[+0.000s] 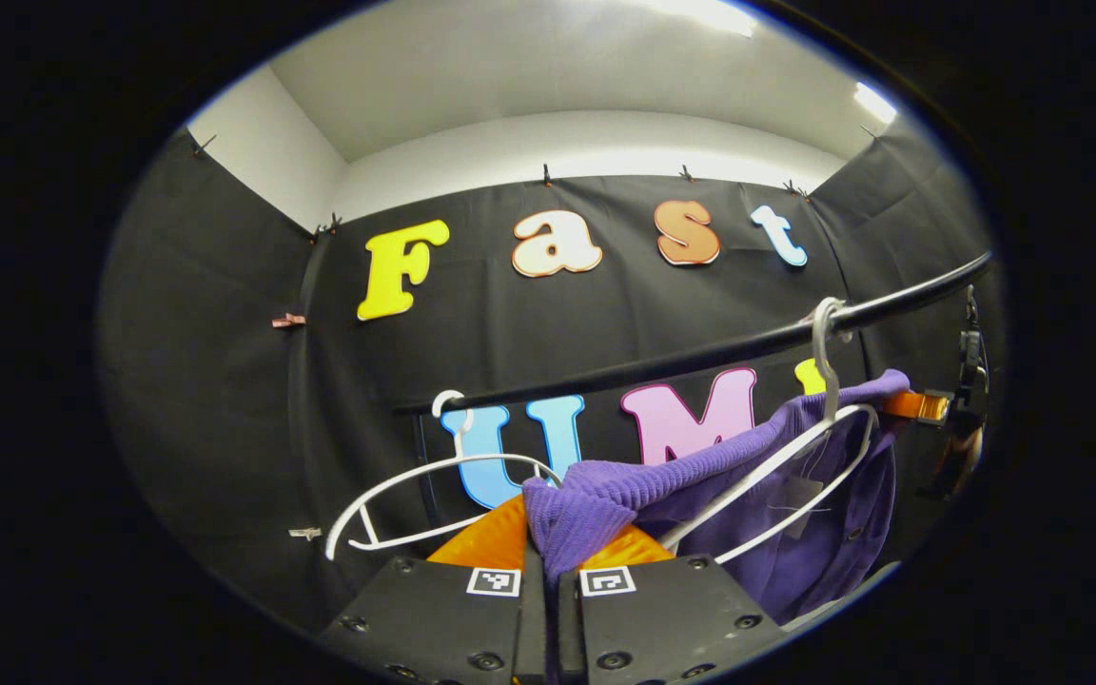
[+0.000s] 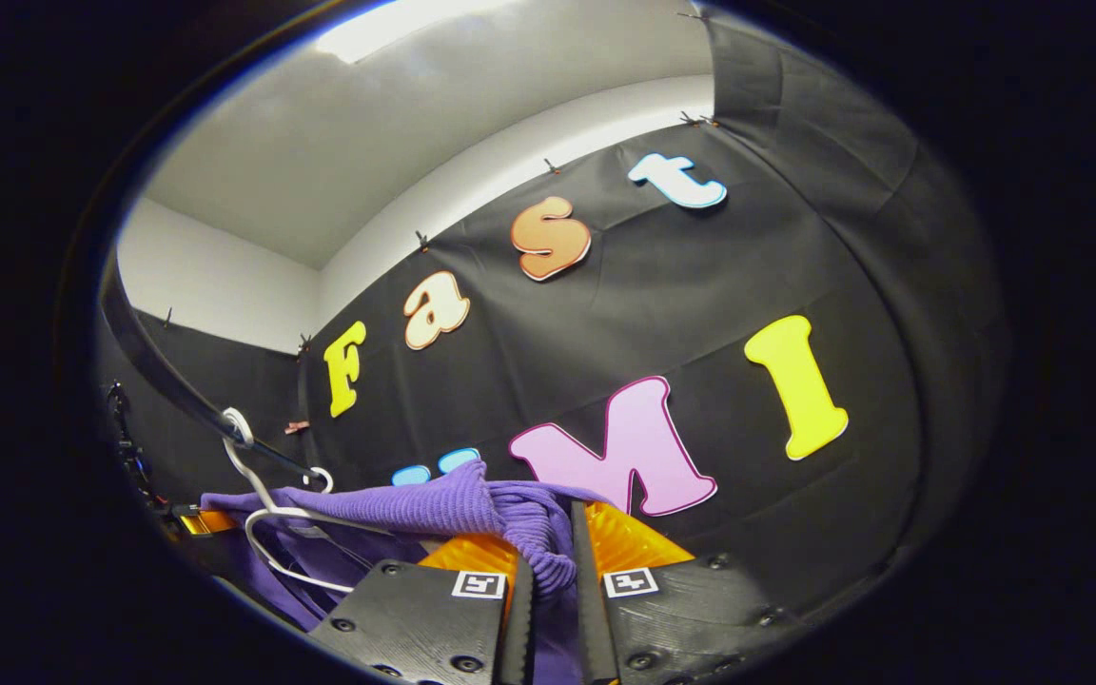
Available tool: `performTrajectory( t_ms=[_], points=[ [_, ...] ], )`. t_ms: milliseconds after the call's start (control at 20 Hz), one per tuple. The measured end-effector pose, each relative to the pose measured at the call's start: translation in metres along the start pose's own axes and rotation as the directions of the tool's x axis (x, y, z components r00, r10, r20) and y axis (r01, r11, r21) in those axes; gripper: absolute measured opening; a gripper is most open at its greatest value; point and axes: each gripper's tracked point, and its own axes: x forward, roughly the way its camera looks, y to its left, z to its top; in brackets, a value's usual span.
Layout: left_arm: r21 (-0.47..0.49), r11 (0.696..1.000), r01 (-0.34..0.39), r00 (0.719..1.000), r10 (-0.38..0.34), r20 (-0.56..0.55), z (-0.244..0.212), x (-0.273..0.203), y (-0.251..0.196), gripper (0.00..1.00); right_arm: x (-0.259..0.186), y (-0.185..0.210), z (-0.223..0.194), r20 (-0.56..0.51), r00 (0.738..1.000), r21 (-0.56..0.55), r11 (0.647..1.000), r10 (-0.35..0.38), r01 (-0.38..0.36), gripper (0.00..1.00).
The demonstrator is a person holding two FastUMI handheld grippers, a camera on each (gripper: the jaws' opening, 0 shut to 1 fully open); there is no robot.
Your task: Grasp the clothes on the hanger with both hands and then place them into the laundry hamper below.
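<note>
Gripping step done: left gripper (image 1: 548,571) and right gripper (image 2: 553,571) each clamped on the purple sweater (image 1: 691,466), still draped over its white hanger (image 1: 795,457) on the rail (image 1: 700,357). Next: lift clear, lower toward hamper

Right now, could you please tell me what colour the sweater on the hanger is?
Purple, with a ribbed knit. The sweater shows best in the left gripper view.

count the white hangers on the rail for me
2. An empty hanger hangs on the rail at left in the left gripper view; the other hanger at right carries the purple sweater. More may hang out of view.
</note>
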Motion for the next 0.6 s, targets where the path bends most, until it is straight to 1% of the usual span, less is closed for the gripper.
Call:
performTrajectory(
  t_ms=[50, 150, 200, 250, 300, 350, 400, 450, 500, 550, 600],
  points=[
    [-0.017, 1.000, 0.009, 1.000, -0.009, -0.019, -0.011, 0.006, 0.002, 0.09, 0.000, 0.001, -0.006, -0.025, 1.000, 0.001, 1.000, 0.004, -0.004, 0.23],
    [-0.018, 1.000, -0.006, 0.998, 0.005, -0.067, -0.035, 0.014, 0.012, 0.09, -0.001, 0.016, -0.014, -0.062, 0.997, 0.034, 0.998, 0.049, -0.047, 0.23],
    [-0.038, 0.999, -0.004, 0.998, 0.001, -0.070, -0.040, 0.015, 0.014, 0.10, -0.001, 0.017, -0.017, -0.061, 0.997, 0.039, 0.998, 0.054, -0.051, 0.23],
    [-0.076, 0.997, 0.010, 0.999, -0.013, -0.046, -0.039, 0.014, 0.011, 0.09, -0.002, 0.014, -0.015, -0.055, 0.997, 0.045, 0.998, 0.053, -0.050, 0.23],
    [-0.107, 0.994, 0.032, 0.999, -0.036, -0.036, -0.039, 0.011, 0.008, 0.10, -0.001, 0.010, -0.016, -0.069, 0.996, 0.057, 0.997, 0.054, -0.050, 0.23],
    [-0.131, 0.990, 0.053, 0.998, -0.058, -0.030, -0.040, 0.008, 0.007, 0.09, -0.003, 0.013, -0.016, -0.077, 0.995, 0.087, 0.994, 0.067, -0.060, 0.23],
    [-0.148, 0.986, 0.075, 0.995, -0.083, -0.048, -0.045, 0.009, 0.007, 0.09, -0.004, 0.017, -0.016, -0.094, 0.993, 0.101, 0.993, 0.077, -0.068, 0.27],
    [-0.158, 0.984, 0.084, 0.992, -0.098, -0.080, -0.052, 0.009, 0.011, 0.09, -0.005, 0.018, -0.017, -0.100, 0.992, 0.081, 0.994, 0.082, -0.074, 0.18],
    [-0.162, 0.983, 0.087, 0.989, -0.105, -0.108, -0.057, 0.009, 0.016, 0.09, -0.006, 0.021, -0.018, -0.108, 0.990, 0.048, 0.995, 0.089, -0.085, 0.23],
    [-0.172, 0.982, 0.074, 0.987, -0.097, -0.126, -0.060, 0.009, 0.022, 0.09, -0.011, 0.024, -0.018, -0.119, 0.988, 0.023, 0.995, 0.095, -0.092, 0.18],
    [-0.187, 0.980, 0.064, 0.986, -0.090, -0.137, -0.063, 0.008, 0.025, 0.09, -0.012, 0.025, -0.020, -0.122, 0.989, 0.006, 0.996, 0.089, -0.089, 0.23]
  ],
)
